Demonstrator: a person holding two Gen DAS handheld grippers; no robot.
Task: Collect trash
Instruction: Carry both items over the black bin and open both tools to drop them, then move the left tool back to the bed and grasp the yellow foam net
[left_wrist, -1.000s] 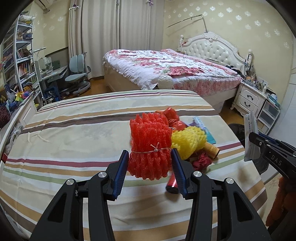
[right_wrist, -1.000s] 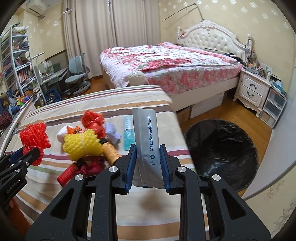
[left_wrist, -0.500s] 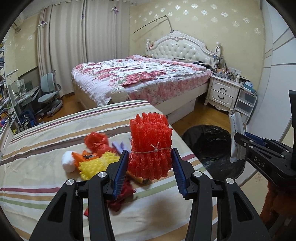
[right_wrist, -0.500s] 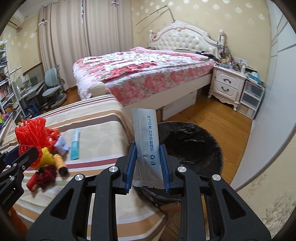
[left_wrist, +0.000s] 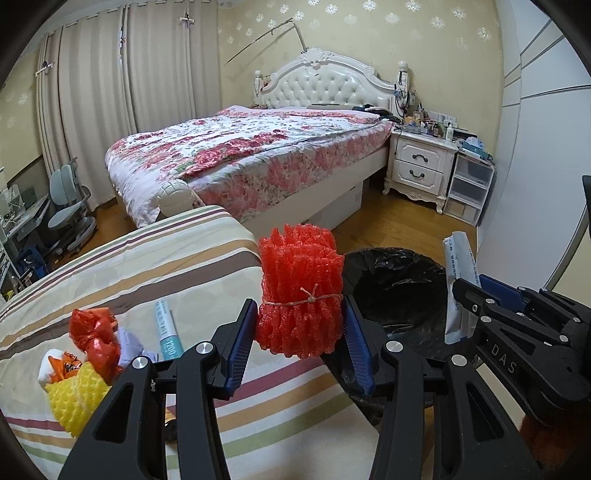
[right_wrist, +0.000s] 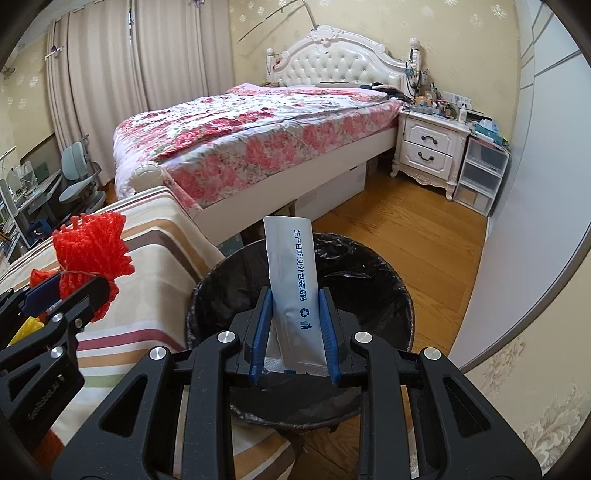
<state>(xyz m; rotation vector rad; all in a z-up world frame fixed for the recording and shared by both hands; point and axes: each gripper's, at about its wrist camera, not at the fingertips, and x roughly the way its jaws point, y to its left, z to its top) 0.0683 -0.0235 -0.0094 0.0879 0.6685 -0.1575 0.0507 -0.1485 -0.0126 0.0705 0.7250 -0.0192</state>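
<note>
My left gripper is shut on a tied red foam net bundle and holds it at the striped table's right edge, beside the black-lined trash bin. My right gripper is shut on a white paper sachet with blue print and holds it upright over the bin's mouth. The red bundle also shows at left in the right wrist view. The sachet shows at right in the left wrist view.
On the striped tablecloth lie a yellow foam net, a red plastic bag, a teal tube and other scraps. A floral bed, a nightstand and a white wall surround the wooden floor.
Both grippers have swung right from the table toward the bin, each keeping its load. The sachet now stands over the bin opening and the red bundle is at the table edge.
</note>
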